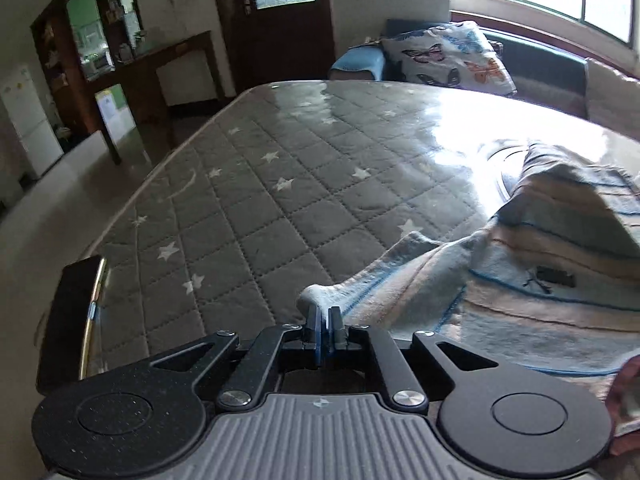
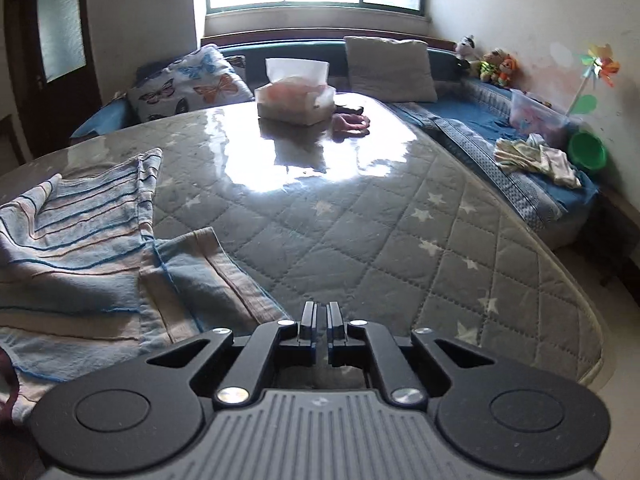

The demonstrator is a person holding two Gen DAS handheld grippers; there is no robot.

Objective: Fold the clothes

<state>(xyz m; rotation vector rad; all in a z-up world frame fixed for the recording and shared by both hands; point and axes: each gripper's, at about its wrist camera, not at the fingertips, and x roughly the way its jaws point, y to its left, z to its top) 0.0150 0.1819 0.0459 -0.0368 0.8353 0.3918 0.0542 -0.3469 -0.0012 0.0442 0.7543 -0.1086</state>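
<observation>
Item 1, cloth (image 1: 520,280): striped blue and beige garment, rumpled, lying on the near part of the counter (image 1: 280,184). In my right view it sits to the left of the fingers, one flap raised toward the window.

Item 2, left gripper (image 1: 324,316): my fingers are closed together, pinching a pale corner of the cloth just above the counter. The rest of the cloth trails off to the right of them.

Item 3, right gripper (image 2: 321,312): fingers drawn nearly together with a thin gap between them. I see nothing held. They hover over the counter, just beside the cloth's near right edge (image 2: 224,280); I cannot tell if they touch it.

Item 4, counter: grey quilted cover with white stars under a glossy clear sheet, window glare across the far half.

Item 5, tissue box (image 2: 296,102): at the far end of the counter, well apart from the cloth. A pink bundle (image 2: 352,122) lies just beside it.

Item 6, phone (image 1: 72,320): dark, at the counter's near left edge in my left view.

Item 7, butterfly pillow (image 2: 188,84): on the bench past the counter.
</observation>
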